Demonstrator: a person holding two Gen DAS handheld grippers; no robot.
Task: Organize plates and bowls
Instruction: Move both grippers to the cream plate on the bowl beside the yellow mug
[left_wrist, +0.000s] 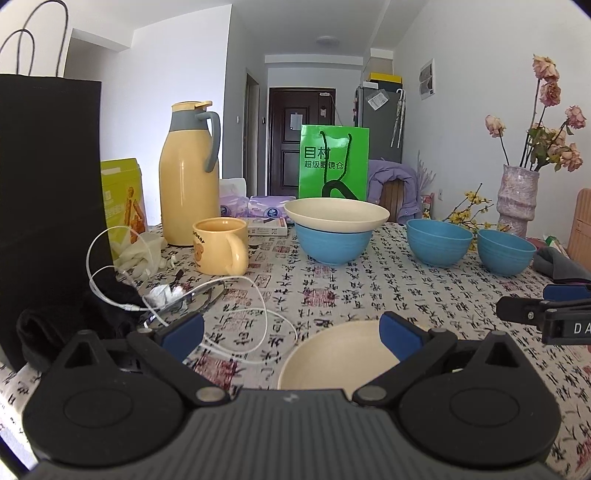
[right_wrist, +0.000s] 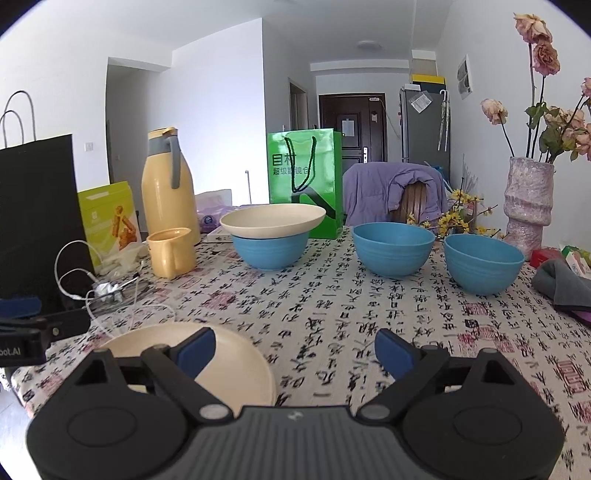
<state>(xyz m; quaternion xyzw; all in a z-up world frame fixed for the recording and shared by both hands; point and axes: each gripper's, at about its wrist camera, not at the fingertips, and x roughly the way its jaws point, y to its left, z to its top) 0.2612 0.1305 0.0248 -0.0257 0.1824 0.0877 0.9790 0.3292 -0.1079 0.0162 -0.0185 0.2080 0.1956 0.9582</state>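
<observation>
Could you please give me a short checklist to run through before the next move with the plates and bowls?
1. Right gripper empty, jaws wide: ok.
2. Left gripper open, nothing clamped: ok.
3. Near cream plate lies flat on the tablecloth, free to pick up: ok.
4. Far cream plate sits steady on the left blue bowl: ok, looks level.
5. Middle blue bowl and right blue bowl empty, ready for stacking: ok.
6. White cable clear of the near plate: cannot tell.
</observation>
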